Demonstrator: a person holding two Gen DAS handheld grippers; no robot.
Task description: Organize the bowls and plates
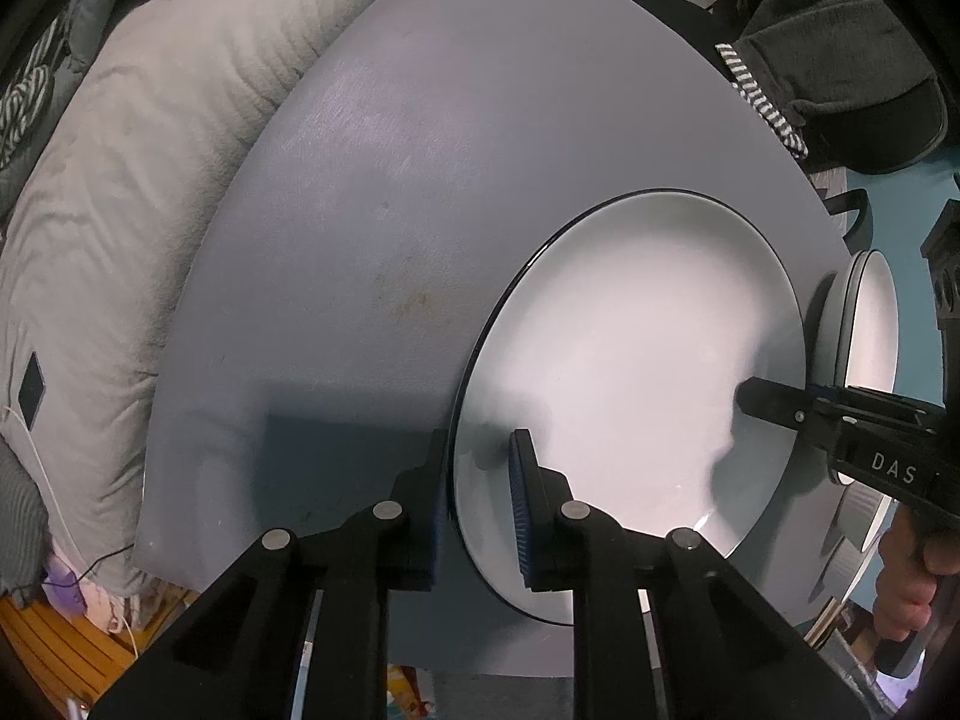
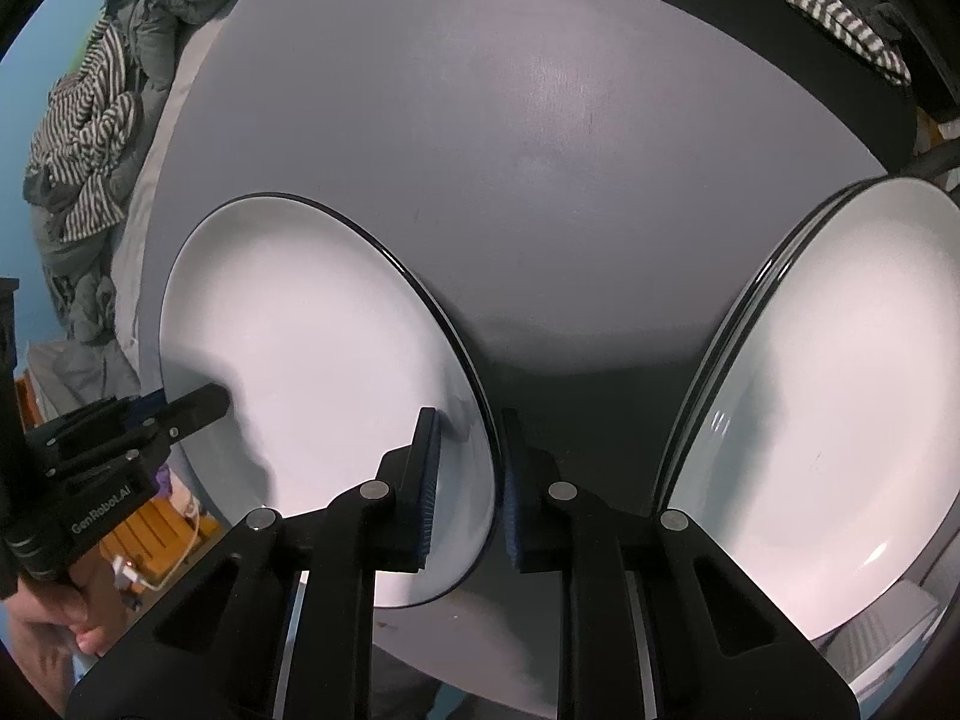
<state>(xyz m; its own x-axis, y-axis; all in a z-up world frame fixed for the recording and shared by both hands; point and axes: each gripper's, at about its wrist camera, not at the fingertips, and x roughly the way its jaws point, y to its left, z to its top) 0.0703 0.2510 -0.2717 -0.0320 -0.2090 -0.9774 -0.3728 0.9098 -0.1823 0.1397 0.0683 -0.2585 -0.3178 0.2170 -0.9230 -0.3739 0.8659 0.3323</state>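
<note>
While pointing steeply down, both hand-held grippers (image 1: 480, 504) (image 2: 465, 486) clamp the plate (image 1: 630, 372).

The plate (image 2: 312, 324) is showing a glossy, smooth white glaze; the table (image 1: 420, 192) is looking matt grey, faintly scuffed. The blanket (image 1: 150, 138) is lying soft, quilted cloth. Gripper pads (image 1: 521, 516) are looking ribbed, perhaps rubber.

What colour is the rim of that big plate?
Black, a thin line round the white plate; the right wrist view shows it best.
</note>
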